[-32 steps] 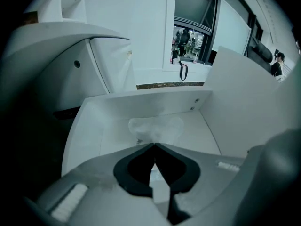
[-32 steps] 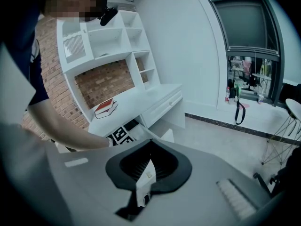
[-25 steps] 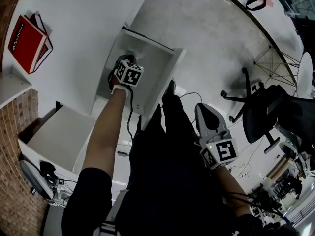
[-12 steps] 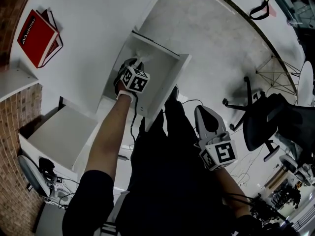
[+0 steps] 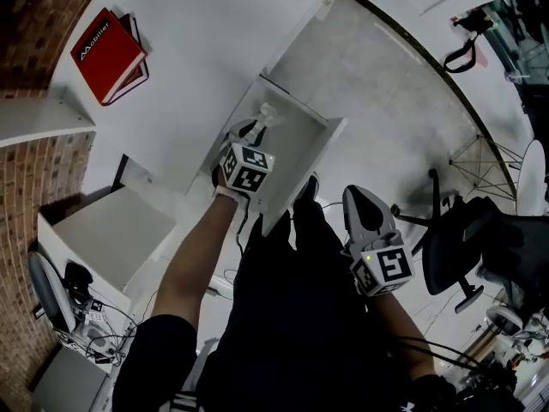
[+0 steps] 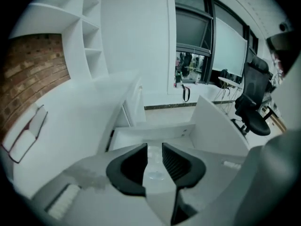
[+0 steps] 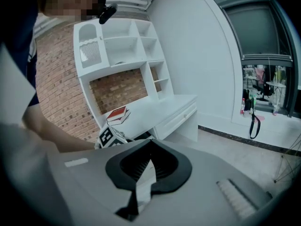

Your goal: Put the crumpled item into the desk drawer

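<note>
The white desk drawer (image 5: 331,147) stands pulled open below the desk top. My left gripper (image 5: 251,133) reaches over the drawer's left side, shut on the crumpled item (image 5: 268,114), a pale, see-through piece of plastic. In the left gripper view the crumpled item (image 6: 155,173) sits pinched between the ribbed black pads of the left gripper (image 6: 154,145), with the drawer's inside (image 6: 155,132) just beyond. My right gripper (image 5: 353,194) hangs low at the person's right side, away from the drawer. The right gripper (image 7: 150,142) is shut, with nothing in it.
A red book (image 5: 107,54) lies on the white desk top, far left; the red book (image 7: 117,113) also shows from the right. A black office chair (image 5: 480,230) stands at the right. A low white unit (image 5: 111,230) and cables sit by the brick wall.
The left gripper, still holding the crumpled item, has shifted a little along the open drawer while the head view swung. The right gripper has stayed by the person's side.
</note>
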